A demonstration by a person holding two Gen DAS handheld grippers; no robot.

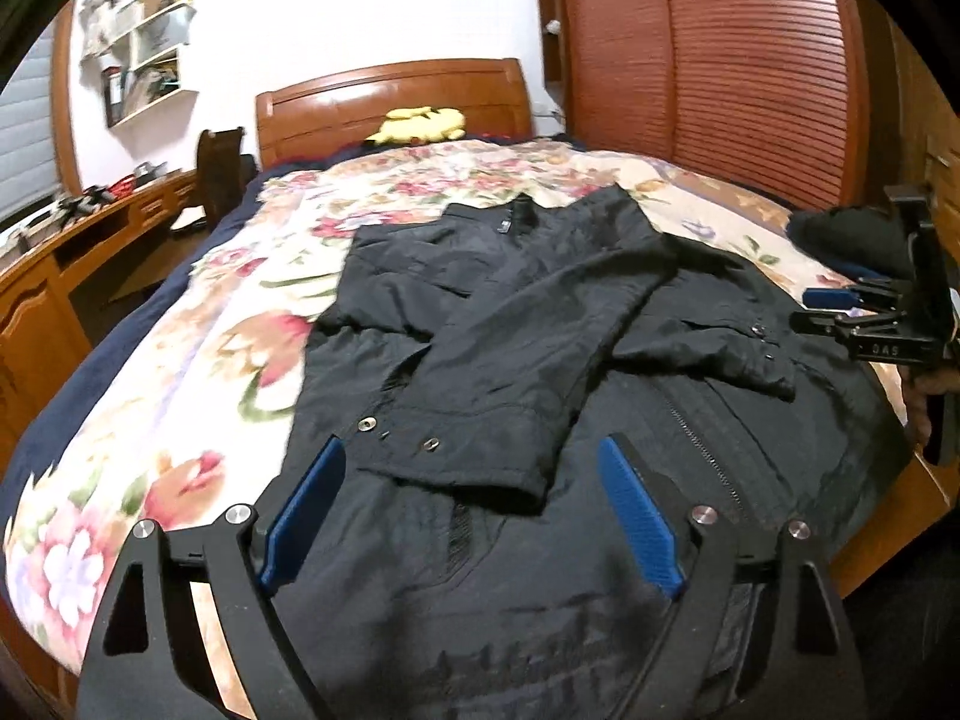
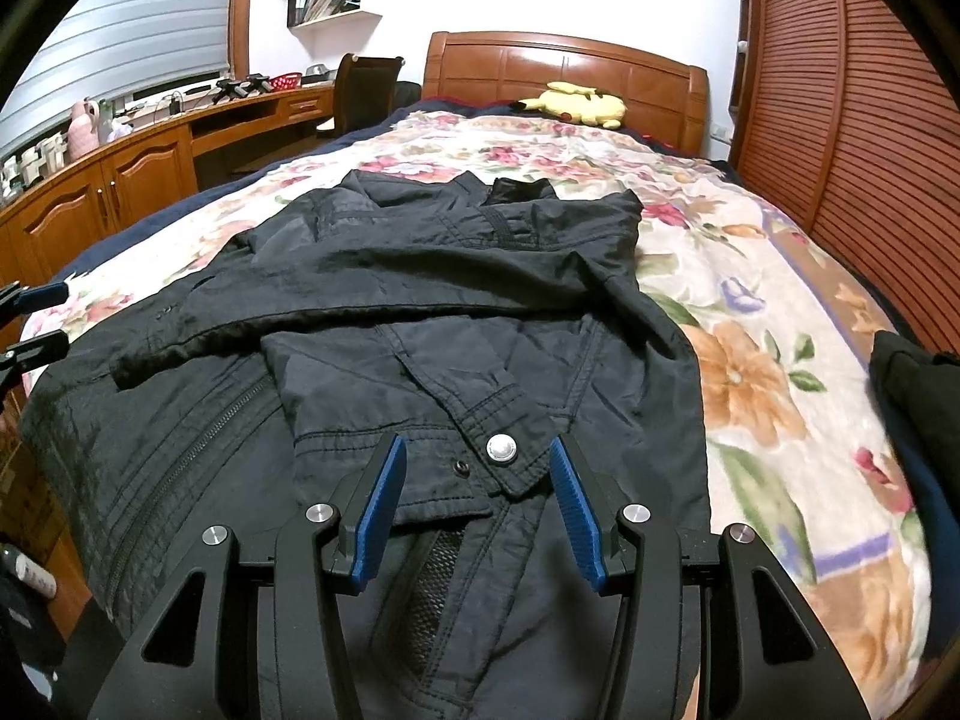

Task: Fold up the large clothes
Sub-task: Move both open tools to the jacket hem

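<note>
A black jacket point(image 1: 540, 312) point(image 2: 420, 300) lies front up on the floral bedspread point(image 1: 180, 360) point(image 2: 750, 312), collar toward the headboard. Both sleeves are folded across its chest. My left gripper point(image 1: 474, 456) hovers open and wide over the lower front, with a sleeve cuff point(image 1: 474, 450) lying loose under the gap. My right gripper point(image 2: 477, 447) stands partly open over the other cuff point(image 2: 504, 450), which has a silver snap; its pads do not press the cloth. Each gripper also shows in the other view: the right gripper point(image 1: 825, 309) at the right edge, the left gripper point(image 2: 36, 324) at the left edge.
A yellow plush toy point(image 2: 576, 102) rests by the wooden headboard point(image 2: 564, 66). A louvred wardrobe point(image 2: 852, 120) stands along the right of the bed, a wooden desk point(image 2: 150, 144) with a chair point(image 2: 366, 90) along the left. A dark heap of cloth point(image 2: 918, 402) sits on the bed's right edge.
</note>
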